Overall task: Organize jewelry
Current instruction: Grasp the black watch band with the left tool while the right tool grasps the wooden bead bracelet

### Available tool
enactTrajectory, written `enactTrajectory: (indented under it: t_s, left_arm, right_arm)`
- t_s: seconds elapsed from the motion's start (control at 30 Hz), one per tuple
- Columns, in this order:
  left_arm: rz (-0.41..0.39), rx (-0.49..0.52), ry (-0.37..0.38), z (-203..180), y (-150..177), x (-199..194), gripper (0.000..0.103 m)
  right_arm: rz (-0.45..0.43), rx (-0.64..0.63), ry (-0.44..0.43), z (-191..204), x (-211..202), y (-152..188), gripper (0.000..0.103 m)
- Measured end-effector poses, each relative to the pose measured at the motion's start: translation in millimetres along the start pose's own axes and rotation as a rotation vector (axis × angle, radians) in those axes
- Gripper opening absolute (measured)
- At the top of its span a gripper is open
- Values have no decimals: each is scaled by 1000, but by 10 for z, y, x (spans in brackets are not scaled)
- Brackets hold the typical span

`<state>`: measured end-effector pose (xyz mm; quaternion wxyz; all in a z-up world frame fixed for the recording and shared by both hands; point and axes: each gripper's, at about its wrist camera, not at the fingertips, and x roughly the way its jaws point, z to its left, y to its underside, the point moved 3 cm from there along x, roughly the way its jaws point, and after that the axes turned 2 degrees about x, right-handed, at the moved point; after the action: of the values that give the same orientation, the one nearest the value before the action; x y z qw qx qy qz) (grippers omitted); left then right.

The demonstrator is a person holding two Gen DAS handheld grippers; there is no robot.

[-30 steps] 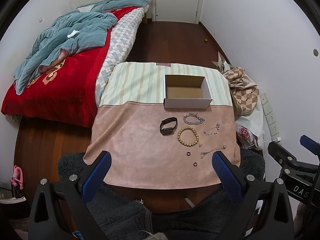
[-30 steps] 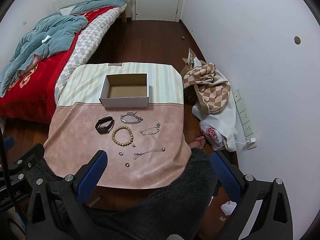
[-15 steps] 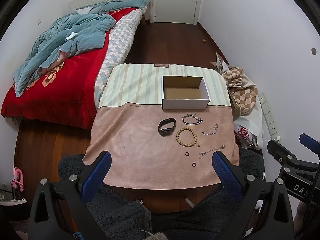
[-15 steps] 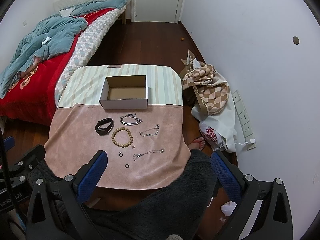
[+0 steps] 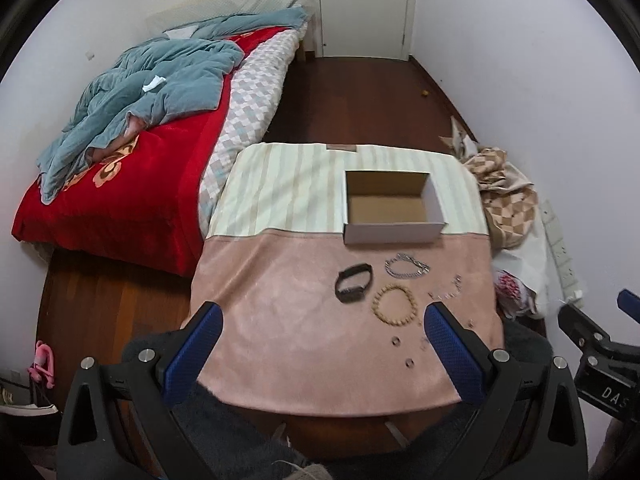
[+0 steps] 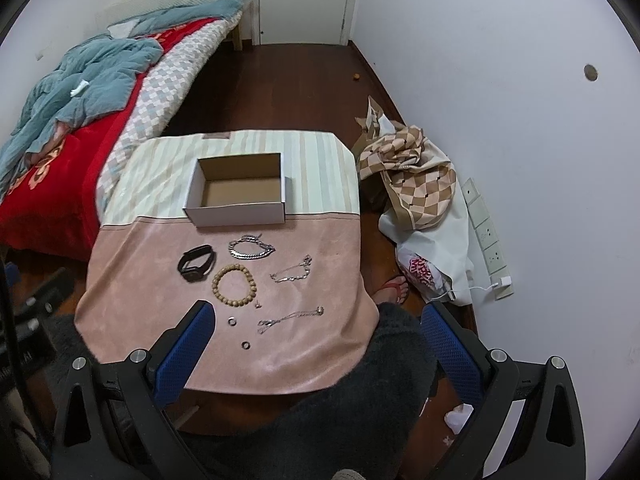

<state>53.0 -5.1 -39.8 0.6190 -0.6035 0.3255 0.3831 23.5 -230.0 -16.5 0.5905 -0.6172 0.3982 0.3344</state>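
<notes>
A: Left wrist view first. The left claw (image 5: pixel 320 350) is spread wide with nothing between its blue pads, hanging over the near edge of the desk (image 5: pixel 280 320).

B: And the jewelry?

A: On the pink half of the cloth, in front of the open cardboard box (image 5: pixel 394 208). A black band (image 5: pixel 354 288), a silver chain bracelet (image 5: pixel 406 267), a wooden bead bracelet (image 5: pixel 395 304) and two small rings (image 5: pixel 396 341). The thin chains on the right are blurred here, and one is partly hidden behind the right pad. The right claw is cut off at the frame edge.

B: Over to the right wrist camera.

A: The right claw (image 6: pixel 316 352) is also spread wide and holding nothing. Sharper now: the box (image 6: pixel 238 196) shows a bare bottom; in front of it lie the band (image 6: pixel 196 263), chain bracelet (image 6: pixel 251 249) and beads (image 6: pixel 234 285), then a thin chain (image 6: pixel 292 272) and a second thin chain (image 6: pixel 290 318) nearer. Two rings (image 6: pixel 232 321), plus a tiny piece by the beads, too small to identify. A foot in a red sandal (image 6: pixel 394 287) peeks out past the desk.
</notes>
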Motion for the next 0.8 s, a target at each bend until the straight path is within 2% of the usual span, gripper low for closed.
enactTrajectory:
  t_s: [0.13, 0.33, 0.57, 0.7, 0.73, 0.8]
  left_arm:
    - [28, 4, -54, 59, -27, 478, 103]
    - [138, 6, -128, 155, 72, 1318, 103]
    - [249, -11, -159, 301, 239, 1997, 103]
    - [296, -14, -151, 318, 296, 2216, 103]
    - [304, -14, -143, 319, 297, 2259, 103]
    - [312, -9, -139, 317, 288, 2310, 103]
  right_arm:
    - [46, 2, 9, 68, 579, -38, 103]
    - [160, -14, -19, 319, 1636, 47, 101]
    - [283, -45, -75, 726, 2666, 260, 78]
    - [322, -56, -108, 918, 2976, 328, 66]
    - [332, -58, -120, 952, 3015, 339, 60]
    - [303, -93, -118, 1054, 3035, 344, 53]
